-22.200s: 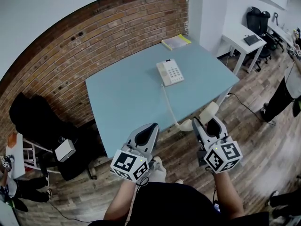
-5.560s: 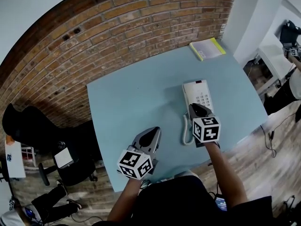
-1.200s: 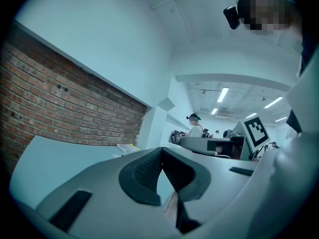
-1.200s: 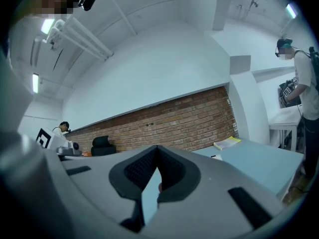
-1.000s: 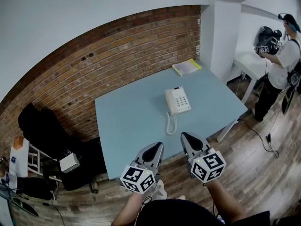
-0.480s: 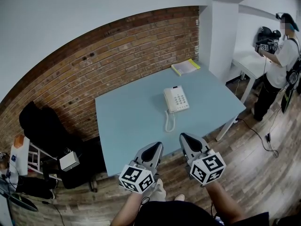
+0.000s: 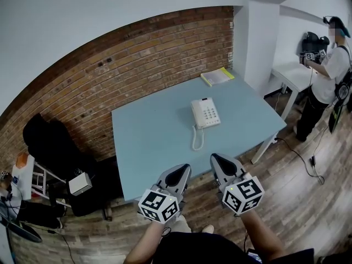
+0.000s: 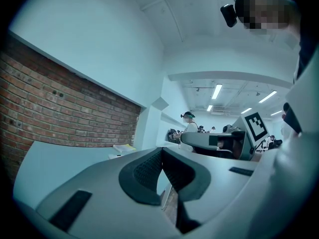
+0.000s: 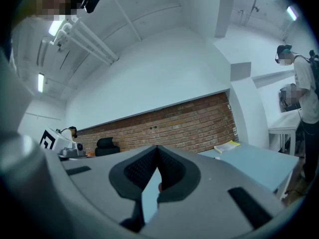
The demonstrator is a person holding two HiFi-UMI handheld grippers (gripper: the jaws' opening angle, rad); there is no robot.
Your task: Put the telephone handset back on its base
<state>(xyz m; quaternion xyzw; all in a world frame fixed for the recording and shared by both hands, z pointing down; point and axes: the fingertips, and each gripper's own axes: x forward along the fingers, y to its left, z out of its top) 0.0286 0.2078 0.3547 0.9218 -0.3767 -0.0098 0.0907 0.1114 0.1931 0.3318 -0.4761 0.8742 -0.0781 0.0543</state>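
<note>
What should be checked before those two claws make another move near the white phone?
1. Handset lying on the white push-button telephone: ok.
2. Handset clicked fully down: cannot tell.
3. Left claw shut and empty: ok.
4. Right claw shut and empty: ok.
5. Coiled white cord resting on the pale blue table, away from both claws: ok.
</note>
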